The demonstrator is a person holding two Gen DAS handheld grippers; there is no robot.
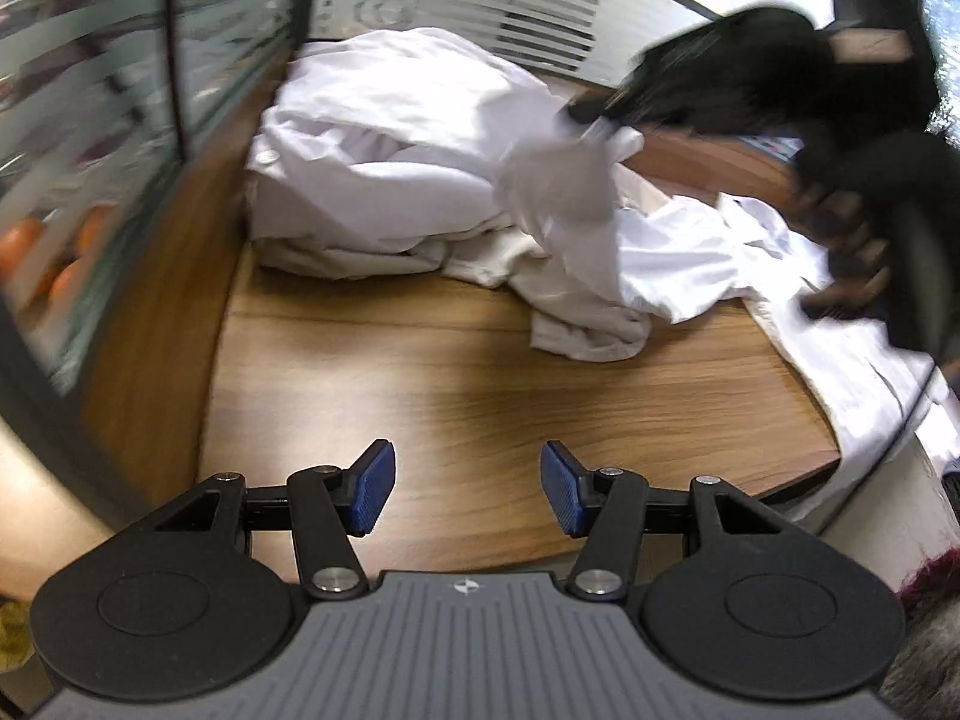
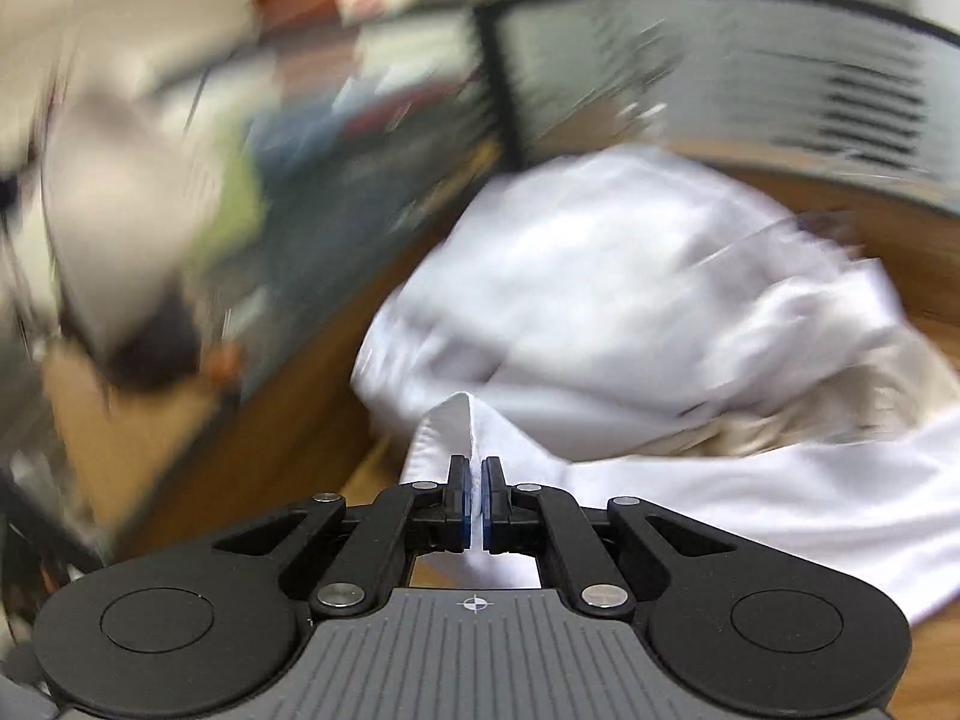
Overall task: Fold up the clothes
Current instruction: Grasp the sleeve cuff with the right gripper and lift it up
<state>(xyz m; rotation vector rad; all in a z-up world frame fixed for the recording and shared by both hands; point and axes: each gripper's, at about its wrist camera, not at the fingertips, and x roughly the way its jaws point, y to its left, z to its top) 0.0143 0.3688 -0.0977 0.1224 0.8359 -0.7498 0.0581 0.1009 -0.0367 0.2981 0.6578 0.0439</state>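
A heap of white clothes (image 1: 408, 168) lies at the back of a wooden table (image 1: 420, 372), with one white garment (image 1: 690, 252) trailing toward the right edge. My left gripper (image 1: 468, 495) hovers open over bare wood near the front edge, its blue pads (image 1: 375, 492) holding nothing. In the right wrist view my right gripper (image 2: 477, 498) is shut on a folded edge of the white garment (image 2: 456, 426), which trails off to the right in front of the heap (image 2: 600, 288). From the left wrist view the right gripper (image 1: 591, 111) appears as a dark blur lifting cloth above the heap.
Glass partitions with frosted stripes (image 1: 468, 0) close off the table's back and left sides. Orange shapes (image 1: 36, 252) show behind the left glass. A person's hand on the right gripper's handle (image 1: 852, 240) hangs over the table's right side. The right wrist view is heavily blurred.
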